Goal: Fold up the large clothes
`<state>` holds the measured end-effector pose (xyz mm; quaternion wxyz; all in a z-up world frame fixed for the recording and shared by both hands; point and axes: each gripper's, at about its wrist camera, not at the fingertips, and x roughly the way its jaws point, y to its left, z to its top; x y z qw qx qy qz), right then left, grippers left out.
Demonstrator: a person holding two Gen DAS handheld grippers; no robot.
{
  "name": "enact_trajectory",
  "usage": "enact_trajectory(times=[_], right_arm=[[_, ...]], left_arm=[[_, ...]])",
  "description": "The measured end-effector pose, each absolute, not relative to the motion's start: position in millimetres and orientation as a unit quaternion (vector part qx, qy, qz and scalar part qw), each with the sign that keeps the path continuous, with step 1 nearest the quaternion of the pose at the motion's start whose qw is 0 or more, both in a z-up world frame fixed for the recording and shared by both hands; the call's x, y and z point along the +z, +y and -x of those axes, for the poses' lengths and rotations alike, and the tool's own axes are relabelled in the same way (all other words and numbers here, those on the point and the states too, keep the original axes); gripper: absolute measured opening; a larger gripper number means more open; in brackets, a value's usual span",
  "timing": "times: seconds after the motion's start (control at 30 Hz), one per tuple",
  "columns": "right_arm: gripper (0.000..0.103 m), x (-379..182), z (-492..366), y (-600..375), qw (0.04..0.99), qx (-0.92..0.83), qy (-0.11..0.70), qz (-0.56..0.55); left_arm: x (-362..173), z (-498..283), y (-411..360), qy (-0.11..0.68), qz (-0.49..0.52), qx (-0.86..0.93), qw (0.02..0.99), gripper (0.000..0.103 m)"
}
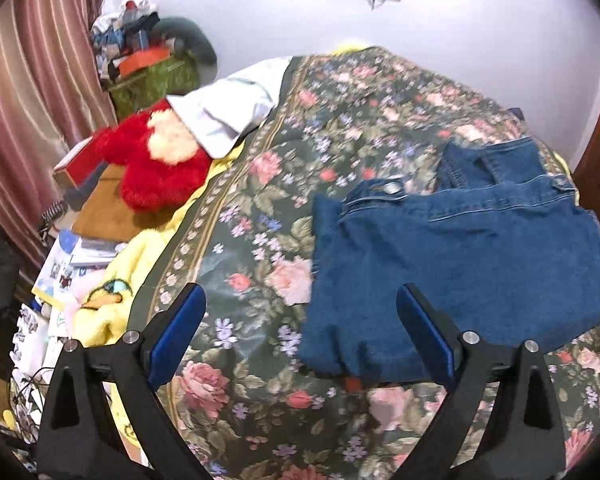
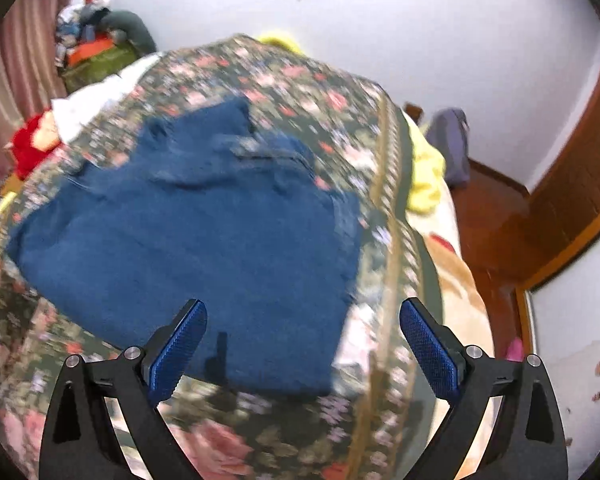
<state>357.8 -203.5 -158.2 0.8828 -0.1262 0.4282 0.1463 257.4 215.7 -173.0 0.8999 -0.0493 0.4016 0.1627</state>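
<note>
A blue denim garment [image 1: 460, 264] lies folded into a rough rectangle on the floral bedspread [image 1: 284, 152]. Its waistband with a metal button is at the far edge. My left gripper [image 1: 300, 300] is open and empty, above the bedspread at the garment's near left corner. In the right wrist view the denim garment [image 2: 188, 232] fills the middle, blurred. My right gripper [image 2: 302, 312] is open and empty, above the garment's near right edge.
A red plush toy [image 1: 160, 168] and a white pillow [image 1: 228, 112] lie at the bed's left side, with a yellow blanket [image 1: 112, 300] and clutter below. A cluttered green box [image 1: 152, 80] stands by the curtain. A wooden door frame [image 2: 572, 184] is on the right.
</note>
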Motion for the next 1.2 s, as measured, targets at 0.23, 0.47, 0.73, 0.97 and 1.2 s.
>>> enact_trajectory(times=[0.23, 0.47, 0.73, 0.97, 1.2], right_arm=[[0.097, -142.0, -352.7, -145.7, 0.88, 0.214, 0.405, 0.125], [0.097, -188.5, -361.1, -74.1, 0.839, 0.246, 0.437, 0.21], [0.1, -229.7, -372.9, -62.4, 0.808, 0.255, 0.472, 0.243], [0.103, -234.5, -378.1, -72.3, 0.808, 0.271, 0.478, 0.212], [0.103, -233.3, -379.4, -72.1, 0.809, 0.276, 0.476, 0.206]], left_arm=[[-195.4, -250.8, 194.9, 0.411, 0.102, 0.138, 0.895, 0.097], [-247.0, -250.3, 200.7, 0.441, 0.258, 0.13, 0.85, 0.097], [-292.8, -264.4, 212.2, 0.453, 0.42, 0.081, 0.783, 0.094], [-307.3, -294.9, 215.1, 0.443, 0.449, 0.087, 0.771, 0.088], [-304.9, -306.5, 221.1, 0.437, 0.439, 0.135, 0.773, 0.059]])
